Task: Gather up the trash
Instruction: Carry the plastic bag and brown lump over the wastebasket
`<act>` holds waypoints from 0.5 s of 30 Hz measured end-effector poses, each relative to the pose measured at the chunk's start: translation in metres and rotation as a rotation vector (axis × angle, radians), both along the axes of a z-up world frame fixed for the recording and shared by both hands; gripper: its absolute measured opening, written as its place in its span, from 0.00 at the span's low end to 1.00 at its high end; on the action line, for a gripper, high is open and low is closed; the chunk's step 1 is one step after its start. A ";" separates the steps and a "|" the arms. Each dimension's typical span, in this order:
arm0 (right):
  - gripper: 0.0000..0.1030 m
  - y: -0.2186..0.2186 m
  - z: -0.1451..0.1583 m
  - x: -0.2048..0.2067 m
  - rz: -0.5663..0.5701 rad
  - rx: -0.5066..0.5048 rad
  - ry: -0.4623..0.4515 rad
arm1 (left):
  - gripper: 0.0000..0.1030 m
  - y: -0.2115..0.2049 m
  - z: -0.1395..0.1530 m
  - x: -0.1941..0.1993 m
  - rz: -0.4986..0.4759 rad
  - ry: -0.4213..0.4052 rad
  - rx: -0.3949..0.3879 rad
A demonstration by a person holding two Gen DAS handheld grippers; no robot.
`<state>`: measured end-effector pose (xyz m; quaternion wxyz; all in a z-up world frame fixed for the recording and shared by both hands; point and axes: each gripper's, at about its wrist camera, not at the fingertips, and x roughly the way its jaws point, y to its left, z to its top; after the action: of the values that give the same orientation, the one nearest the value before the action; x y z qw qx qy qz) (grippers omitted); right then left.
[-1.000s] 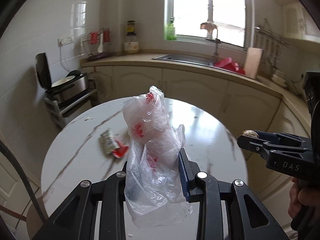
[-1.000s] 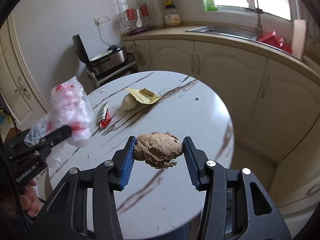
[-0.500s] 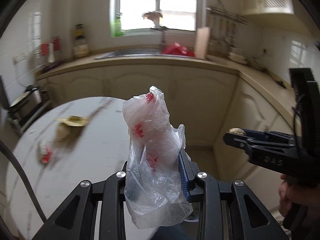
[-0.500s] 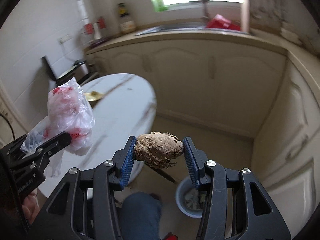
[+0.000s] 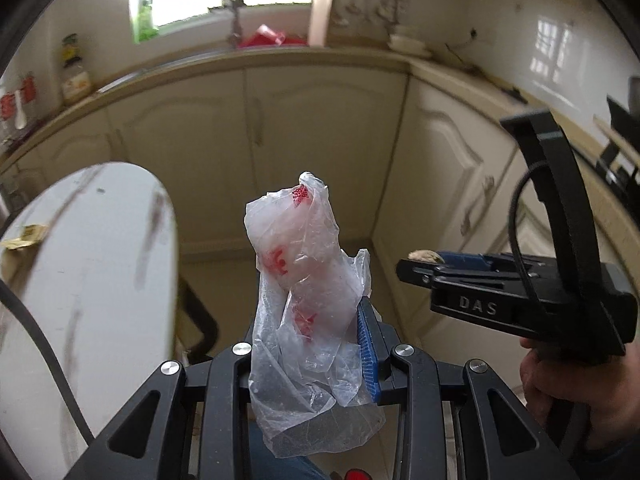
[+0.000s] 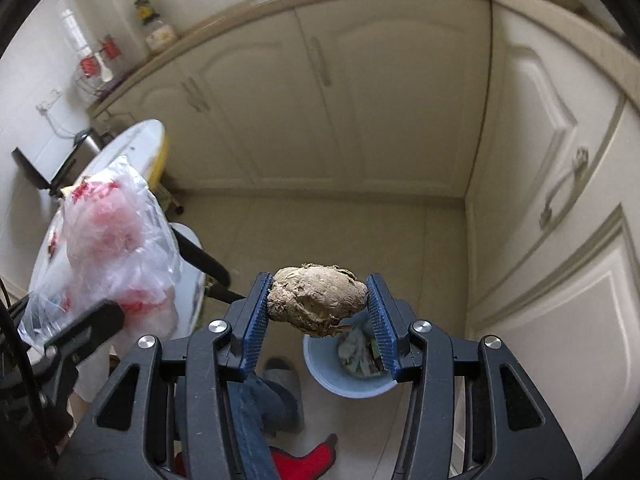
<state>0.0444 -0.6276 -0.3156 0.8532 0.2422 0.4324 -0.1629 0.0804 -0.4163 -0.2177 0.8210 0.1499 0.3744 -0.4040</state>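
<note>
My left gripper (image 5: 310, 320) is shut on a crumpled clear plastic bag with red print (image 5: 304, 280), which stands up between the blue pads; the same bag (image 6: 116, 236) shows at the left of the right wrist view. My right gripper (image 6: 318, 304) is shut on a brown crumpled paper wad (image 6: 316, 300), held in the air above the floor. Below and just behind it stands a pale blue trash bin (image 6: 332, 372) with scraps inside. In the left wrist view the right gripper (image 5: 424, 266) appears from the side at the right, the wad's tip showing.
The round white marble table (image 5: 80, 280) is at the left, with a yellow wrapper (image 5: 24, 236) near its edge. Cream cabinets (image 6: 360, 100) line the back and right. A person's jeans leg (image 6: 256, 412), grey slipper (image 6: 284, 376) and red slipper (image 6: 312, 460) are beside the bin.
Both grippers have swung away from the table toward the cabinet corner and tilted down, each keeping its load. The bin and floor have come into the right wrist view.
</note>
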 end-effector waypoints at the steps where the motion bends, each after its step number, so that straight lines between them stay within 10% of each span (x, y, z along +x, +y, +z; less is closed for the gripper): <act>1: 0.44 -0.003 -0.007 0.000 -0.006 0.009 0.009 | 0.27 -0.005 -0.006 0.002 -0.012 0.010 0.012; 15: 0.44 -0.037 -0.127 -0.004 -0.080 0.195 0.197 | 0.28 -0.077 -0.102 0.057 -0.093 0.233 0.193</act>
<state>0.0399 -0.6649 -0.4429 0.7717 0.3238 0.5181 -0.1768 0.1376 -0.4935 -0.3200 0.7342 0.1975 0.4968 -0.4185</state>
